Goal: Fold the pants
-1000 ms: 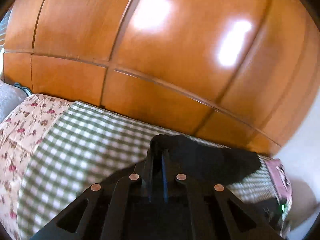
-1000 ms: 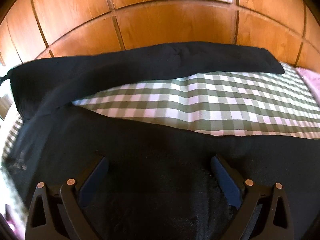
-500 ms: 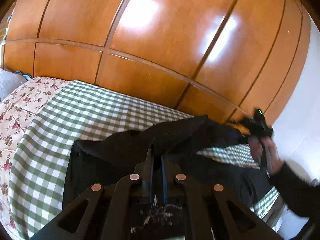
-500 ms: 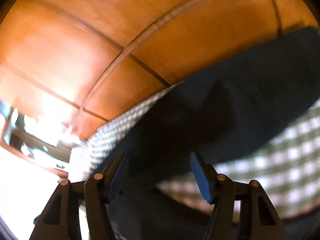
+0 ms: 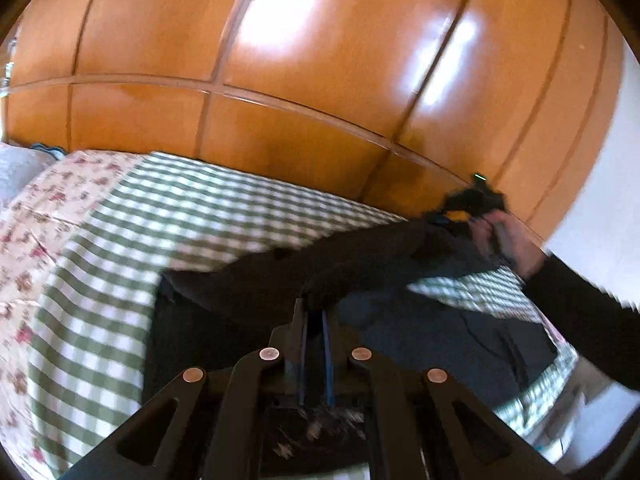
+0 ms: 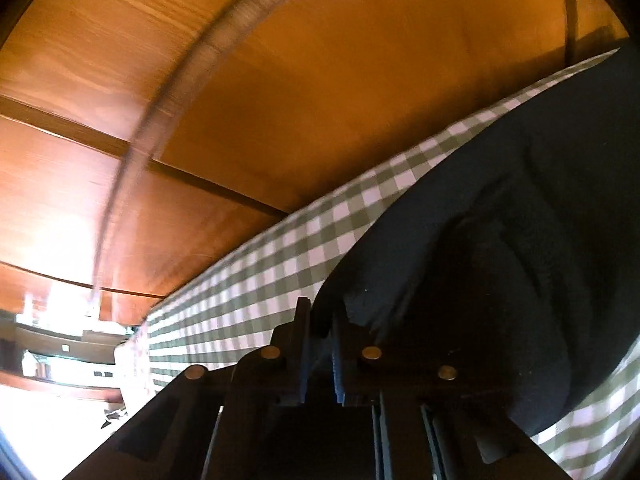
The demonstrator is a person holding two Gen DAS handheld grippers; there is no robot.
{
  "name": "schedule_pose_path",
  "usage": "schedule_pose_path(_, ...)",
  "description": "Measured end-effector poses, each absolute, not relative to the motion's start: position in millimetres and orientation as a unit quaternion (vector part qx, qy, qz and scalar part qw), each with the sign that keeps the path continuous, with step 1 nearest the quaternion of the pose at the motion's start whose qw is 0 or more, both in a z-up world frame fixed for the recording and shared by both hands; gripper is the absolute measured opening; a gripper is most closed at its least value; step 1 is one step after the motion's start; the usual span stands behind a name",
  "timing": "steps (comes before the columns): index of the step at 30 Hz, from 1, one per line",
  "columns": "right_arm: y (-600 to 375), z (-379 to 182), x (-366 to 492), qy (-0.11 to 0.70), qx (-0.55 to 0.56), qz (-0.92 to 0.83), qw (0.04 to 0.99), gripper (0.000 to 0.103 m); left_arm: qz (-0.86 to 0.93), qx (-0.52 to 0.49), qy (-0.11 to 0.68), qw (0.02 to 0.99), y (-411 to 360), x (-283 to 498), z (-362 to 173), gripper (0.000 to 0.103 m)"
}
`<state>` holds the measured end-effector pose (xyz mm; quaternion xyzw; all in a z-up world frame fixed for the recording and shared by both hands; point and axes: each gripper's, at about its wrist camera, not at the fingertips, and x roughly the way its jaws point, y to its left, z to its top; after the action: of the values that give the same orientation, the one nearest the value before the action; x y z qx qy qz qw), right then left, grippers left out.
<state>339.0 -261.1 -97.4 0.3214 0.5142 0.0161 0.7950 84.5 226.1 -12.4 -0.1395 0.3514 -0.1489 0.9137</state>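
The black fabric pants (image 5: 360, 280) lie across the green-and-white checked bedspread (image 5: 120, 280), partly lifted where both claws pinch them. The left gripper (image 5: 314, 312) is clamped tight on a raised ridge of the dark cloth, apparently to hold one end while the other is carried across for a fold. The right gripper (image 6: 320, 320) has just been closing and now bites a thick bunched edge of the pants (image 6: 500, 260); in the left wrist view the person's hand (image 5: 504, 240) and black sleeve (image 5: 580, 320) hold it at the far end of the garment. Glossy orange-brown wooden wardrobe panels (image 5: 320, 80) stand close behind the bed and would limit any swing that way. A floral pink-patterned sheet (image 5: 32, 220) lies beside the checked cloth.
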Motion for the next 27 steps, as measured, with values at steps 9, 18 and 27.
schedule_pose_path(9, -268.2, -14.0, 236.6, 0.4, 0.291, 0.149, 0.856, 0.009, -0.03, -0.152, 0.289, 0.945, 271.6, 143.6, 37.7, 0.005)
schedule_pose_path(18, -248.4, -27.1, 62.0, 0.404, 0.22, 0.225, 0.859, 0.008, -0.002, -0.224, 0.327, 0.918, 295.8, 73.2, -20.0, 0.005)
schedule_pose_path(27, -245.9, -117.2, 11.6, 0.495, 0.215, 0.165, 0.826, 0.007, 0.035, -0.342, 0.413, 0.843, 315.5, 9.8, -107.6, 0.016)
